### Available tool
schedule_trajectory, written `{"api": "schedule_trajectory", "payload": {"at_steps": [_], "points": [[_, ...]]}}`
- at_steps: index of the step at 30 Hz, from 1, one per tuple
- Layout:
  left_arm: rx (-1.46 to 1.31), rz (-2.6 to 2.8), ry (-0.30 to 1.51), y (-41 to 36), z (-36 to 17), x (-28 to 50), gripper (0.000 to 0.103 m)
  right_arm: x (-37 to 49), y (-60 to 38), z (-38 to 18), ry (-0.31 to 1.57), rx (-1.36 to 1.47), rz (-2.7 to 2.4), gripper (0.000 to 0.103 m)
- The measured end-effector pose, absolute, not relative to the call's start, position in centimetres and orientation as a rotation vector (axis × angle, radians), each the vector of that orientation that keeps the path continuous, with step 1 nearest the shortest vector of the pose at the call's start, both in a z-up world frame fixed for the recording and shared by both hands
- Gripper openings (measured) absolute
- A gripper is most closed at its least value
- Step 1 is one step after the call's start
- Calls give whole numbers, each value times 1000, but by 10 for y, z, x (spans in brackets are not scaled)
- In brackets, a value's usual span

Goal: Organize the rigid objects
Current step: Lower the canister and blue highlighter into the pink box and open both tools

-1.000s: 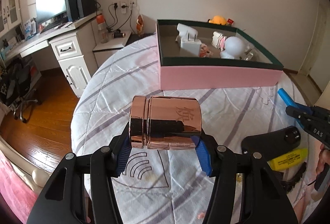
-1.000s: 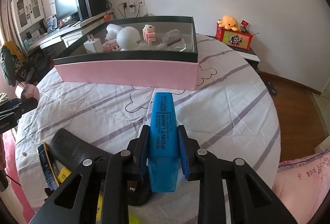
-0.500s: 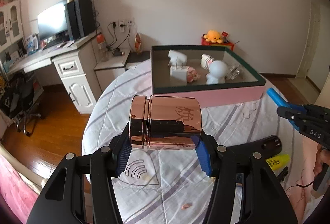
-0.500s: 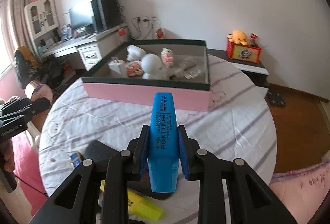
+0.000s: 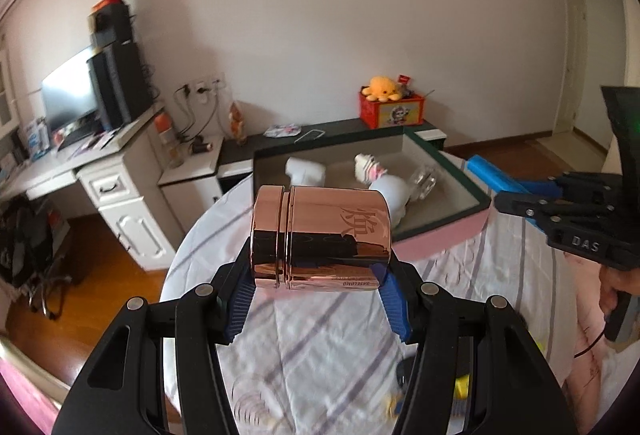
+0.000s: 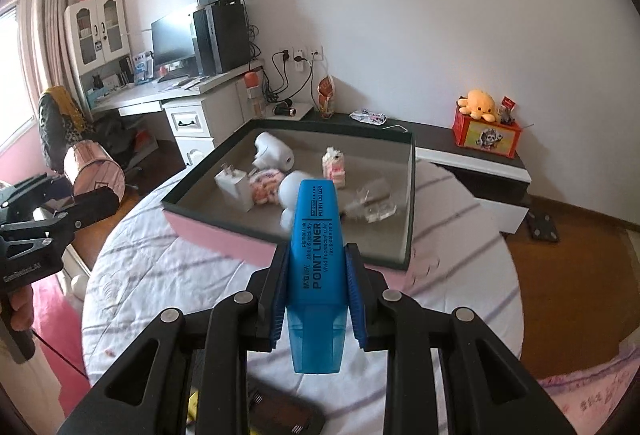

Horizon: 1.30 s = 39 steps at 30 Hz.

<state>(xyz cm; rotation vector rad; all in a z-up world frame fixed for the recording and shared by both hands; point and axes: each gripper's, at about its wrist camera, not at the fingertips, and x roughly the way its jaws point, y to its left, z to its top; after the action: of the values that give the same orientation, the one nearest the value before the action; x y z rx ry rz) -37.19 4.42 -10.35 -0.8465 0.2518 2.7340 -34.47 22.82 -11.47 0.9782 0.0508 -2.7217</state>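
Though clamped end to end by left gripper fingers, copper tin looks slick, rigid; blue highlighter, light, pinched mid-barrel by right gripper.

Glossy mirror-like copper metal canister; smooth blue plastic highlighter; matt cardboard box.

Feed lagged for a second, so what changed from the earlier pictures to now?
Both tongs rose off the table toward the box: it now sits lower in both views, its inside more exposed. Nothing was picked up or released. The left tongs still clamp the rose-gold canister, the right tongs the blue highlighter. The box contents are unmoved.
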Motion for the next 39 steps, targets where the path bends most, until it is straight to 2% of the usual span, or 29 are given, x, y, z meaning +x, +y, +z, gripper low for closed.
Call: {"api": "schedule_trajectory", "payload": {"at_steps": [11,19,23,30,32,34,37,39], "points": [[-970,2539,334,94,-114,-489,56,-460,232,-127,83,1113,-2684,27],[-1165,2456,361,124,-150,-574,56,-538,229,-157,120,1306,-2641,27],[-1219,2423,412,136,-171,-587,56,-554,224,-172,155,1379,-2603,27],[-1221,2444,408,140,-173,-589,57,-559,222,-171,150,1404,-2580,28],[-1196,2465,413,140,-167,-582,57,-555,222,-167,148,1391,-2596,33],[-1177,2464,388,137,-161,-576,68,-550,223,-161,152,1370,-2620,56],[-1127,2504,383,130,-147,-560,87,-535,224,-146,135,1311,-2643,57],[-1082,2530,369,123,-136,-545,91,-528,223,-138,123,1289,-2649,62]]}}
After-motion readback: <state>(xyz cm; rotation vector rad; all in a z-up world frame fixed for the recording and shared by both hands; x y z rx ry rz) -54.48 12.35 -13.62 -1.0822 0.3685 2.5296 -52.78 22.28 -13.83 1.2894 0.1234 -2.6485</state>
